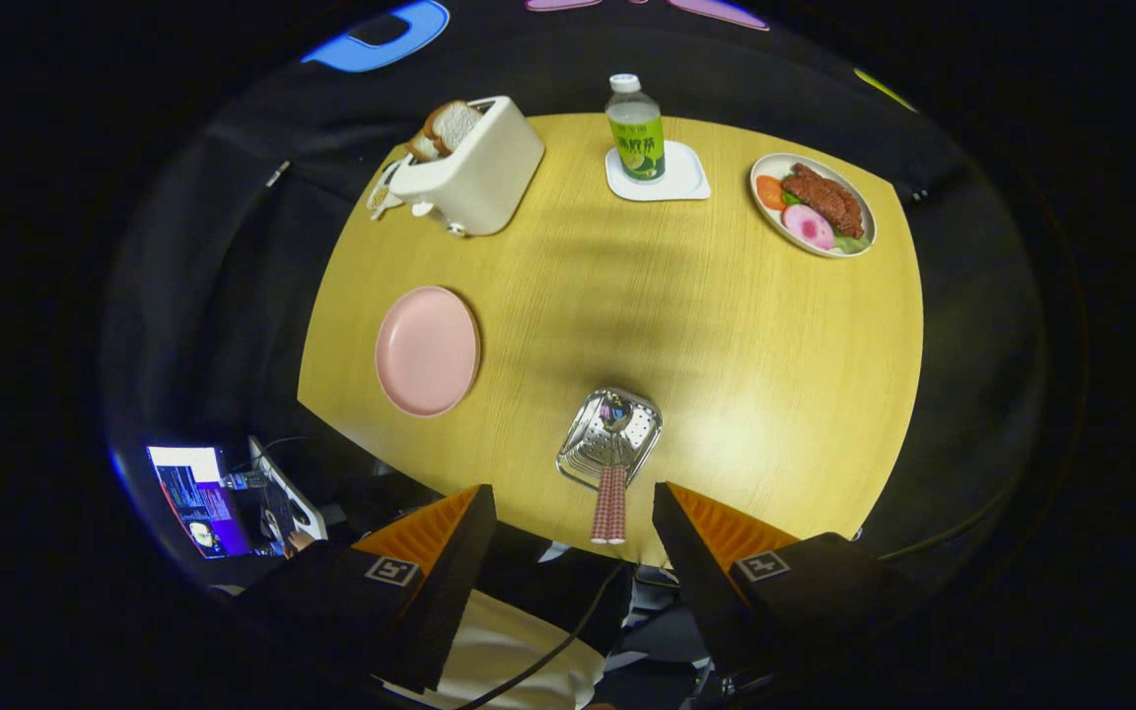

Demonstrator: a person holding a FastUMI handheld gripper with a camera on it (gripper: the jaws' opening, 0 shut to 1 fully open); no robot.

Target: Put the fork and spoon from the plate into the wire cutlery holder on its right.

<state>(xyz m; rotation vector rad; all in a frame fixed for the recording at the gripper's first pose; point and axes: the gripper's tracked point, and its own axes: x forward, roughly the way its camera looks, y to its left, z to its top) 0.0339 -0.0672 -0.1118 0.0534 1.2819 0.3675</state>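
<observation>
Spread wide apart and holding nothing, the gripper (573,513) hangs above the near edge of the broad, pale wood-grain table (775,365), and between its fingers stand the two ribbed, striped handles of the fork and spoon (609,501), already upright in the shiny perforated metal cutlery holder (609,437). Left of that holder lies the smooth, round pink plate (427,350), bare, while farther off sit a boxy cream toaster (474,168) with sliced bread, an oval dish of food (813,205), and a small green-labelled bottle (636,129) on a white square coaster (681,179).
</observation>
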